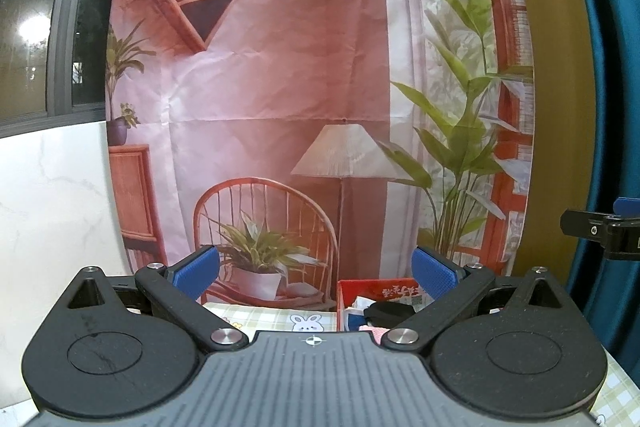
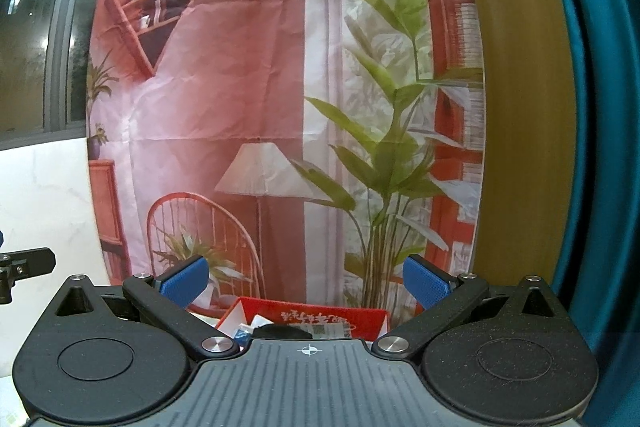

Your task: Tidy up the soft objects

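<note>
Both claws were held level, spread wide and gripping nothing, each facing the printed backdrop more than the table. The red box holding the soft objects sat low and ahead. From the left claw it lay below and toward the right finger. From the right claw it lay almost dead centre between the fingers, just under them, its long side running across the view. The right claw therefore looked the better lined up and probably nearer. Reaching the contents would call for tipping it downward. What the dark and pale pieces inside were could not be told.
</note>
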`<state>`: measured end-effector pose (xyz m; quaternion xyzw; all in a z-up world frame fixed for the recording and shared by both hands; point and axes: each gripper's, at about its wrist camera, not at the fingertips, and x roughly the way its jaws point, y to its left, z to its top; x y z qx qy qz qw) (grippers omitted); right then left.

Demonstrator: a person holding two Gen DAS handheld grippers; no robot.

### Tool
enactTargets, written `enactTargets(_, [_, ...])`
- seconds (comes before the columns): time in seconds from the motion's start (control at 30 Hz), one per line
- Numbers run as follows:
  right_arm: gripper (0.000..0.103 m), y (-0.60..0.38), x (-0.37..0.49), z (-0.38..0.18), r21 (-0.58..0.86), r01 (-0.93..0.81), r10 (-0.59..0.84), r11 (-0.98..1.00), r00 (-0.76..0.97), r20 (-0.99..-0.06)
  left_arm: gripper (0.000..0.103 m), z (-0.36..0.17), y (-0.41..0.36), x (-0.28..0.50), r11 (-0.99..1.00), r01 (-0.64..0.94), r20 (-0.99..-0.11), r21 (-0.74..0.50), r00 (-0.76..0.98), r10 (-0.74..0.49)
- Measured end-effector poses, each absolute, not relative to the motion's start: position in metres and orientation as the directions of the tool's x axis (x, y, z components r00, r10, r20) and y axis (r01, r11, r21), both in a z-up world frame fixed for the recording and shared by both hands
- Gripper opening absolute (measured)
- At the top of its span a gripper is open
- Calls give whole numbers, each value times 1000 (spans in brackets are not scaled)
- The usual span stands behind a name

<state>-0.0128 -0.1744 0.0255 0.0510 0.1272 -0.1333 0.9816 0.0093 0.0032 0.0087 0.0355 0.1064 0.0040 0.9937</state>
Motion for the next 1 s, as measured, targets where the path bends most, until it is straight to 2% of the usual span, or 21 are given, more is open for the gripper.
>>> enactTargets(0.57, [103, -176, -13, 24, 74, 282, -253, 956, 929, -271, 103, 5, 7, 10, 998, 41, -202, 51, 979, -30])
enactTargets(1.0, [103, -174, -12, 25, 69, 280, -252, 958, 929, -272, 103, 6, 11, 9, 1000, 6, -177, 20, 984, -3])
